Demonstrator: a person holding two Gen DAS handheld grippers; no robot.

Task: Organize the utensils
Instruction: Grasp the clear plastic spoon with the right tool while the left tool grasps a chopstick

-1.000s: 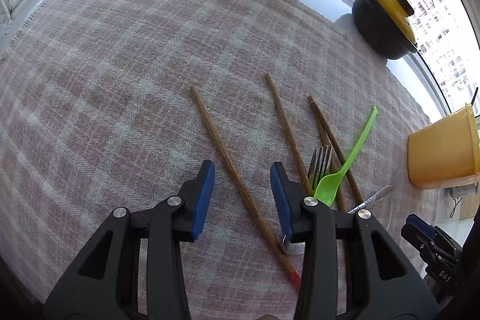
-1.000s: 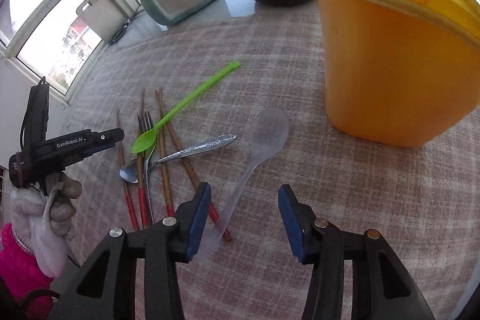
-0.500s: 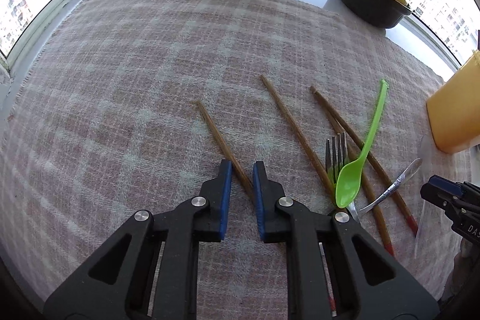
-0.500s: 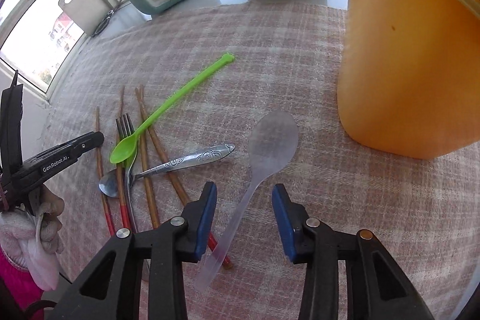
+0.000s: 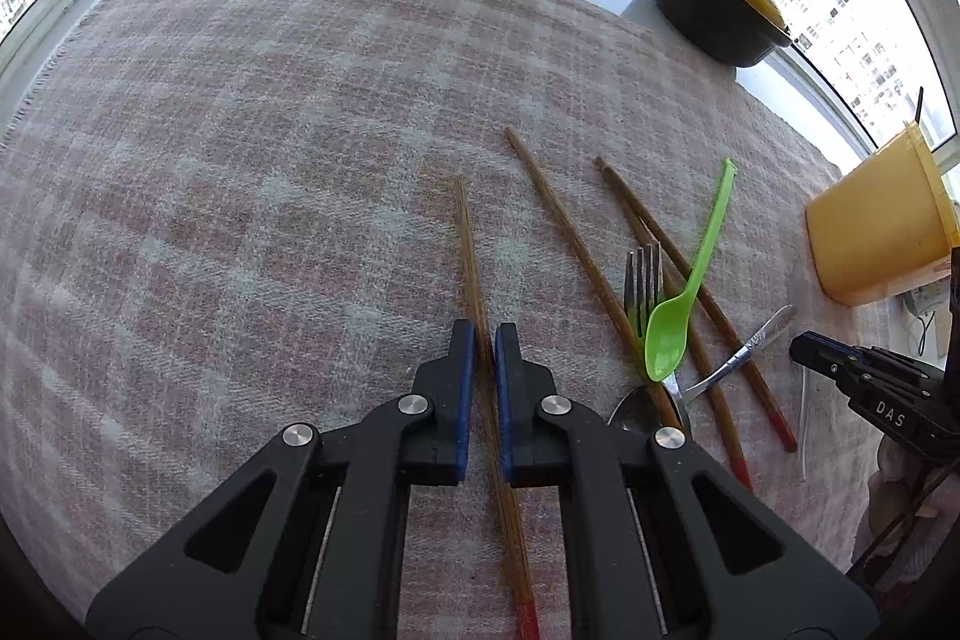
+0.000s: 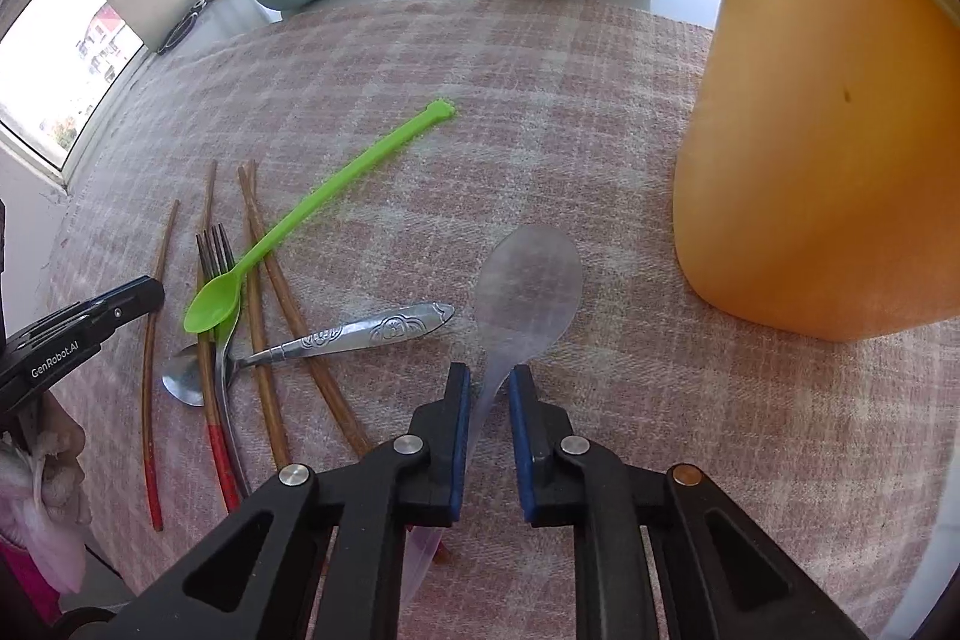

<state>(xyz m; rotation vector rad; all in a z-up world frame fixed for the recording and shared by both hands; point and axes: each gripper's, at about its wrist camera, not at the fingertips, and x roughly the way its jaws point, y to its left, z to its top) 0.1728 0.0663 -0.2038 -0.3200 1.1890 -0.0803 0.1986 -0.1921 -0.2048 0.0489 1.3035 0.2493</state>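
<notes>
Both pinched shut just now: left tongs (image 5: 485,340) clamped on brown wooden chopstick (image 5: 471,268), right tongs (image 6: 489,388) on clear plastic spoon (image 6: 528,280), both flat on checked tabletop (image 5: 240,160). Probably ready to lift toward yellow plastic bucket (image 6: 828,130).

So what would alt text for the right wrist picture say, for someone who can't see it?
The right hand-held gripper is shut on the handle of a clear plastic spoon lying on a pink checked cloth, beside a tall yellow bucket. To the left lie a green spoon, wooden chopsticks, a fork and a metal spoon.
</notes>
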